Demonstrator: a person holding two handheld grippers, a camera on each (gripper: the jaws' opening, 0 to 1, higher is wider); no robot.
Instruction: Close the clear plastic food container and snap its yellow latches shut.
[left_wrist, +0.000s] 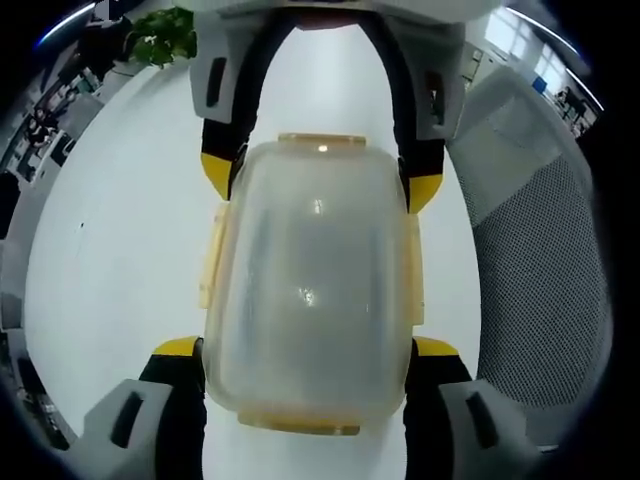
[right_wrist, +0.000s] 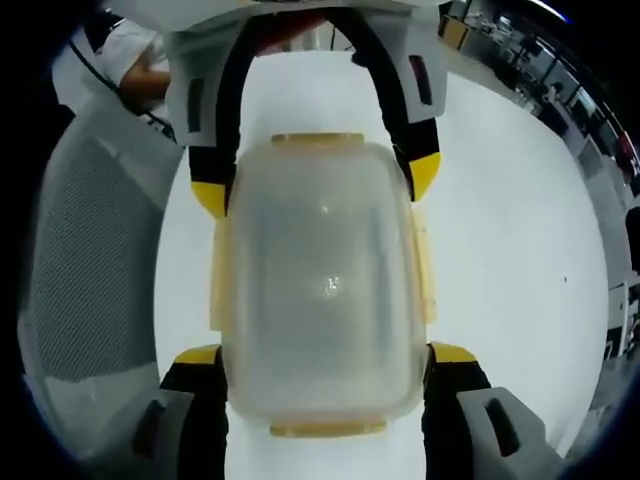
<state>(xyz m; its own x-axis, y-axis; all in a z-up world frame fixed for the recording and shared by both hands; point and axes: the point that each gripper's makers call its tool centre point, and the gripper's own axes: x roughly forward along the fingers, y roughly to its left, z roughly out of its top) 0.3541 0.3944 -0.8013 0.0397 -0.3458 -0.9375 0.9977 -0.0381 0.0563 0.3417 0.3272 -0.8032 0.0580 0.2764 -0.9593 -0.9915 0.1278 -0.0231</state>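
Note:
The clear plastic food container (left_wrist: 310, 290) lies on the white table (left_wrist: 120, 250) with its lid on, seen again in the right gripper view as the container (right_wrist: 320, 290). Yellow latches (left_wrist: 212, 255) run along its long sides and both ends; I cannot tell whether they are snapped. My left gripper (left_wrist: 308, 350) straddles the near end, its yellow-tipped fingers (left_wrist: 180, 348) pressed against the container's sides. My right gripper (left_wrist: 320, 180) clasps the far end the same way. In its own view the right gripper (right_wrist: 325, 355) holds the near end and the left gripper (right_wrist: 315, 185) the far one.
A grey mesh chair (left_wrist: 540, 280) stands by the table's edge, seen also as the chair (right_wrist: 90, 270) in the right gripper view. A green plant (left_wrist: 160, 35) sits beyond the table. A person (right_wrist: 120, 60) stands past the chair.

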